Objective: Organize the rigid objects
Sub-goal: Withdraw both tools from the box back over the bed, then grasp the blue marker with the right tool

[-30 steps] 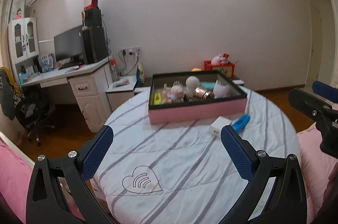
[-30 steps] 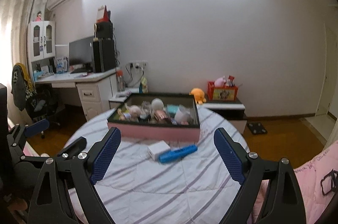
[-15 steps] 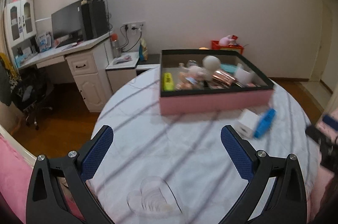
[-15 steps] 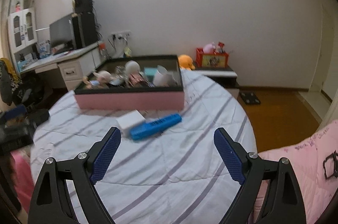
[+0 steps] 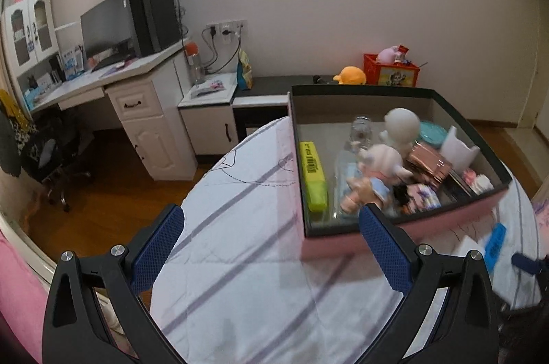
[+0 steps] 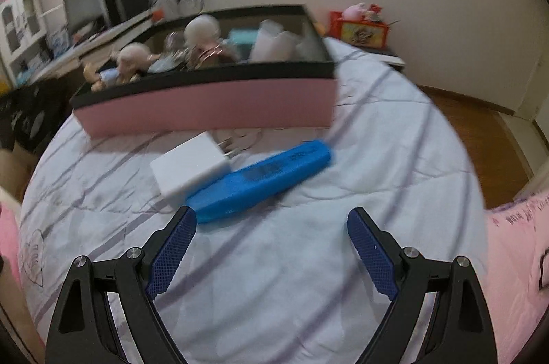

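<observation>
Blue case (image 6: 260,180) is lying on the round table (image 6: 274,261) against a white charger (image 6: 190,168), near the pink box (image 6: 206,106), its blurred contents hard to name. Both the left gripper (image 5: 271,226) and right gripper (image 6: 271,226) are hanging released, grasping nothing.

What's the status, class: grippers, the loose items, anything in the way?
Left gripper open, empty, beside the pink box. Right gripper open, empty, short of the blue case. White charger touches the case's left side.

charger (image 6: 188,166) touching case (image 6: 260,180) (before the box (image 6: 206,103)), on table (image 6: 274,278)
</observation>
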{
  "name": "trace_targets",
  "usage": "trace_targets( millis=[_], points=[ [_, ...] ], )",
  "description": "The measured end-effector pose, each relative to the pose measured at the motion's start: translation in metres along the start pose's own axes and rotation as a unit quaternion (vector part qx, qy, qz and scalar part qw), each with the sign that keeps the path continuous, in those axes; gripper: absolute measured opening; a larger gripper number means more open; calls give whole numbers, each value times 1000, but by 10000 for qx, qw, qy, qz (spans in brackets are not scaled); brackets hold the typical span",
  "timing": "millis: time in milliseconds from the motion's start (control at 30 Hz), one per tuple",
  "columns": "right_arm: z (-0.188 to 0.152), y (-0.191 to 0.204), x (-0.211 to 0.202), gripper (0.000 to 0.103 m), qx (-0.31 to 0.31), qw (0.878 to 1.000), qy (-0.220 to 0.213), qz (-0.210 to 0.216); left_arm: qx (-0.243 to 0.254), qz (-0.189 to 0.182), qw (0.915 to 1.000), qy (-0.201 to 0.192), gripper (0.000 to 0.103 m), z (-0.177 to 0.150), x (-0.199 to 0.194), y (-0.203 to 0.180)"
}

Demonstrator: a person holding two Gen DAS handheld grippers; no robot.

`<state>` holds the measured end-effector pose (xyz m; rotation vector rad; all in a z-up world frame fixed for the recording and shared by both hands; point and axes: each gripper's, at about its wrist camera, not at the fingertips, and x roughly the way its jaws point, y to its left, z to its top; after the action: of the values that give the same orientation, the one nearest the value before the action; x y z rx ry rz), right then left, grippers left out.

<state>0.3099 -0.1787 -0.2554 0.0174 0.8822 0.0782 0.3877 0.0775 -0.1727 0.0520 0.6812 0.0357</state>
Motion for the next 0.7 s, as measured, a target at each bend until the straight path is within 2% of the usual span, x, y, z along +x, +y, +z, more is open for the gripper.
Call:
trace_targets(
  millis=[100,200,233,367,433,467,500,600,667,700],
  points=[
    [3,3,7,91,-58,9999,46,-132,33,-16,10000,12,103,6,11,-2],
    [7,-5,10,91,43,9997,37,-233,182,145,9996,161,103,8,24,-7],
    [8,-10,10,91,51,9992,35,-391,222,151,9995,176,103,8,27,-8],
    [9,-36,7,91,330,9978,21,-579,225,165,9992,277,101,7,38,-9],
    [9,-50,4,91,501,9963,-17,-696,296,237,9986,377,84,7,44,-10],
    [9,-57,3,91,646,9957,-15,-660,299,181,9982,482,80,6,48,-11],
    [11,-60,2,91,746,9954,-21,-606,289,130,9981,527,70,6,51,-12],
    [12,-72,2,91,1121,9932,-75,-310,227,-161,9979,589,56,8,54,-14],
    [17,-74,5,91,1229,9919,-97,-320,329,-128,9975,605,44,9,54,-18],
    [19,-74,7,91,1259,9915,-94,-317,375,-91,9973,627,34,9,55,-21]
  ],
)
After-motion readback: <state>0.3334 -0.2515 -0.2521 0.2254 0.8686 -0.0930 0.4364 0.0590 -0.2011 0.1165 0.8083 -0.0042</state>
